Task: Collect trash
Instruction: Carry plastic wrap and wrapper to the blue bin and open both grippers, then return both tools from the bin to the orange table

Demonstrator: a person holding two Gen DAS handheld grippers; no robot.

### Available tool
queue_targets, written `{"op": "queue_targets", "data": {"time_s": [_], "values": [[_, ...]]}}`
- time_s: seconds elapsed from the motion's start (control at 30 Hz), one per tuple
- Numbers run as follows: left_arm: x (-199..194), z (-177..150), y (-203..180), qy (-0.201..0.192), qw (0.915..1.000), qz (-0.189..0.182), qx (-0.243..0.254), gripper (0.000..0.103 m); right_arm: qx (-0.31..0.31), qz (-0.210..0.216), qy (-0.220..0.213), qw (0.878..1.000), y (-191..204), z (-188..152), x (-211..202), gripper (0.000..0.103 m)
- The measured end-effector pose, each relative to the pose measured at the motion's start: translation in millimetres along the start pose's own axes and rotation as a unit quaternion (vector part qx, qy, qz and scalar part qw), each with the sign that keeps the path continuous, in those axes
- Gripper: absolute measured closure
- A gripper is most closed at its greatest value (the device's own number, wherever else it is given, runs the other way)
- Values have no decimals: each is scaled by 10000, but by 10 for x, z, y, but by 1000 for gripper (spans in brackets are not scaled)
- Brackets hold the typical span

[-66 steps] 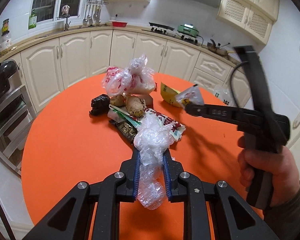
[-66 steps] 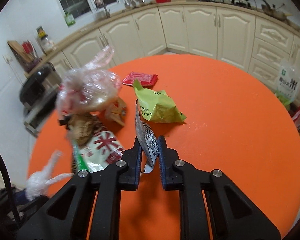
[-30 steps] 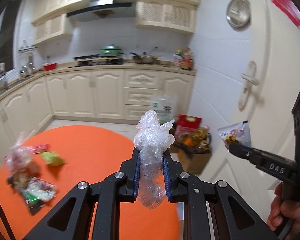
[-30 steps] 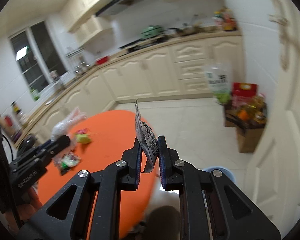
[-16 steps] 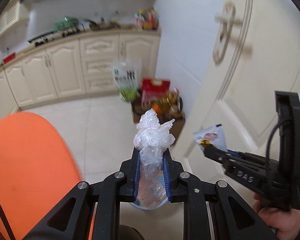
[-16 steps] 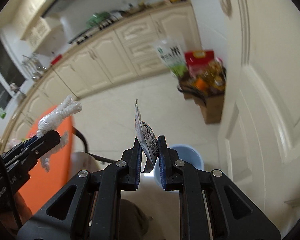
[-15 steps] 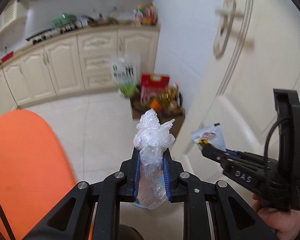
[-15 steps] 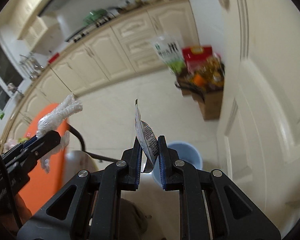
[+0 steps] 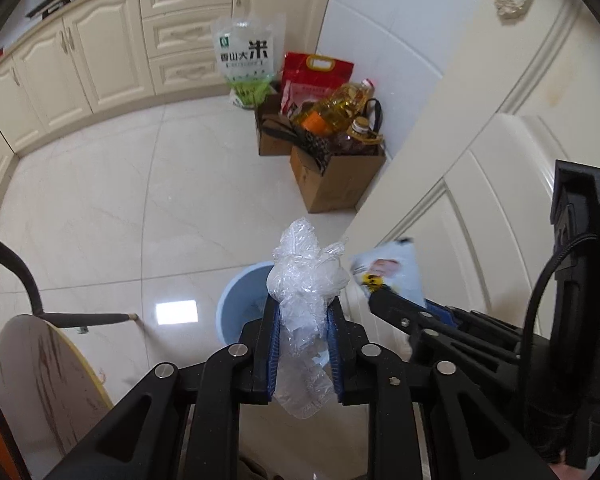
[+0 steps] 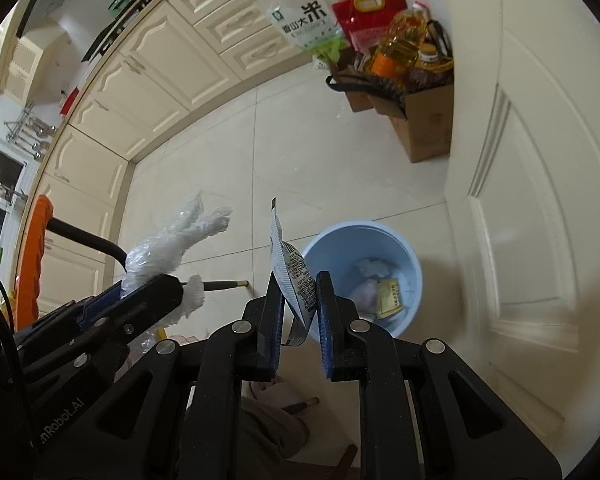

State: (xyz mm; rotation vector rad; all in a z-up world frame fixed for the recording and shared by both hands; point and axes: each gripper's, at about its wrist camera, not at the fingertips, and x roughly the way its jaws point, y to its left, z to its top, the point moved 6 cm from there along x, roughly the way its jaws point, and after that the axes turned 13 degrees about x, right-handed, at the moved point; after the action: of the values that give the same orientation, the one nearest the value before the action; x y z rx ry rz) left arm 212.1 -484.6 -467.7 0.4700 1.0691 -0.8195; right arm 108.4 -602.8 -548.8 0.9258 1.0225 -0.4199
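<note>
My left gripper [image 9: 303, 316] is shut on a crumpled clear plastic bag [image 9: 306, 280], held above the floor just short of a light blue bin [image 9: 236, 300]. My right gripper [image 10: 298, 296] is shut on a white printed snack wrapper [image 10: 290, 268], beside the blue bin [image 10: 364, 236], which holds several scraps of paper and wrappers. The right gripper with its wrapper [image 9: 392, 268] shows in the left wrist view, to the right of the bin. The left gripper with its bag [image 10: 168, 248] shows at the left of the right wrist view.
A white door [image 10: 540, 184] stands right of the bin. Cardboard boxes [image 9: 336, 176] with oil bottles, a red bag and a rice bag [image 9: 246, 60] sit by the wall. A round stool [image 9: 40, 384] and the orange table edge [image 10: 34, 256] are at left.
Both grippers have swung from the orange table toward the floor and lowered next to the blue bin, each still holding its piece of trash. The bin now looks larger and closer.
</note>
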Motion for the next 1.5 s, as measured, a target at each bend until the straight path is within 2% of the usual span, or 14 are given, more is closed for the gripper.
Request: {"op": "queue_targets", "data": {"time_s": [0.1, 0.13, 0.17, 0.23, 0.27, 0.3, 0.33, 0.5, 0.7, 0.93, 1.07, 1.23, 1.33, 1.5], "values": [[56, 47, 107, 93, 9998, 188, 18, 70, 171, 40, 63, 9998, -50, 23, 66, 77], [46, 40, 146, 101, 9996, 247, -16, 60, 224, 0, 38, 9997, -74, 35, 66, 67], [24, 9, 156, 123, 9996, 268, -51, 52, 304, -21, 7, 9995, -104, 43, 57, 62], [27, 47, 198, 60, 9994, 285, -176, 20, 455, -31, -56, 9989, -157, 91, 38, 44], [35, 55, 205, 53, 9993, 331, -191, 13, 530, -21, -104, 9985, -188, 100, 4, 38], [21, 37, 202, 52, 9992, 361, -186, 4, 607, -4, -171, 9980, -223, 103, -45, 29], [23, 50, 186, 54, 9991, 384, -166, 1, 653, -6, -223, 9976, -239, 103, -83, 20], [-171, -67, 65, -50, 9991, 413, -44, 1, 817, -82, -428, 9957, -285, 97, -293, 0], [-597, -242, -50, -338, 9988, 355, 42, 1, 1063, 233, -671, 9918, -209, 114, -650, 0], [-1526, -635, 57, -1215, 9913, 505, 18, 1, 900, 672, -1148, 9870, 187, 56, -1282, 0], [-2080, -1070, 336, -1668, 9822, 818, -285, 1, 436, 875, -1343, 9861, 644, -107, -1597, 0], [-2690, -1755, 718, -1988, 9686, 1302, -738, 1, -429, 1142, -1454, 9818, 1474, -489, -1860, 0], [-3075, -2220, 965, -2183, 9546, 1739, -1037, 1, -921, 1271, -1436, 9771, 1948, -784, -1935, 0], [-3594, -2908, 1197, -2369, 9314, 2329, -1491, 1, -1814, 1401, -1502, 9617, 2771, -1407, -2030, 0]]}}
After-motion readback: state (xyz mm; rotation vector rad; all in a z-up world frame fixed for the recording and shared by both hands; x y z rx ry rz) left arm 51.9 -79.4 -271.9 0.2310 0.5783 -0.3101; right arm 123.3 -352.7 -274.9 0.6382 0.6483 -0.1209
